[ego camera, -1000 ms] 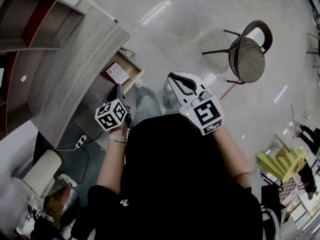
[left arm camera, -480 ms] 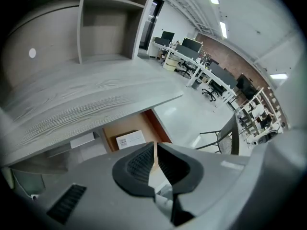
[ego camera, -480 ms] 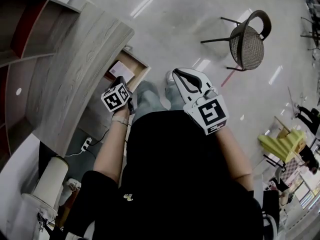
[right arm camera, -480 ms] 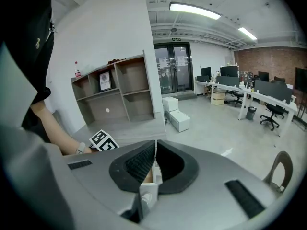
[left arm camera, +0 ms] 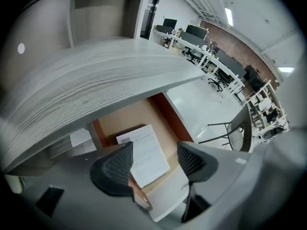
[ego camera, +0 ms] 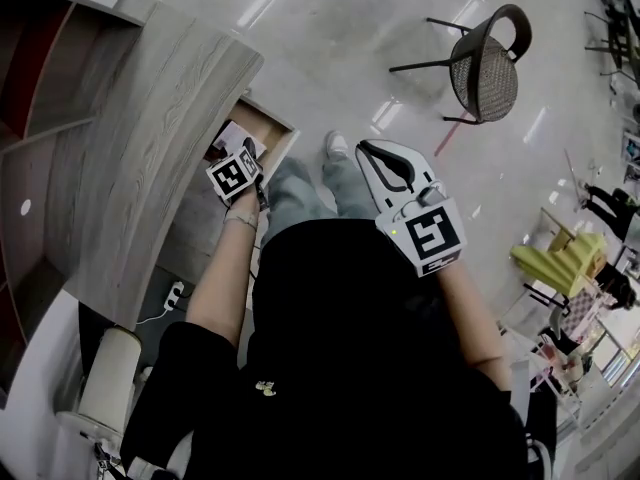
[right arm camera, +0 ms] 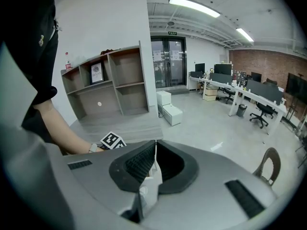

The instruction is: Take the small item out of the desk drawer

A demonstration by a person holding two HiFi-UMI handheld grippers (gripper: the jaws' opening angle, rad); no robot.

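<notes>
The grey wood desk (ego camera: 150, 148) fills the left of your head view, and its drawer (ego camera: 283, 133) stands pulled out from under the desk's long edge, so the opening step looks done and you are now on the reach.

Your left gripper (left arm camera: 153, 163) points steeply down into the drawer. Its jaws have just been opening and stand moderately apart, with neither pad pressing on anything. Your right gripper (right arm camera: 154, 163) is held out over the floor with its jaws together and nothing between them.

The small item (left arm camera: 144, 153), a flat white printed packet, lies on the drawer's floor close under the desk's edge, lined up in the gap between the left jaws.

Next, I judge, you must lower until the pads flank the packet's edges, then close and lift clear of the drawer's rim.
</notes>
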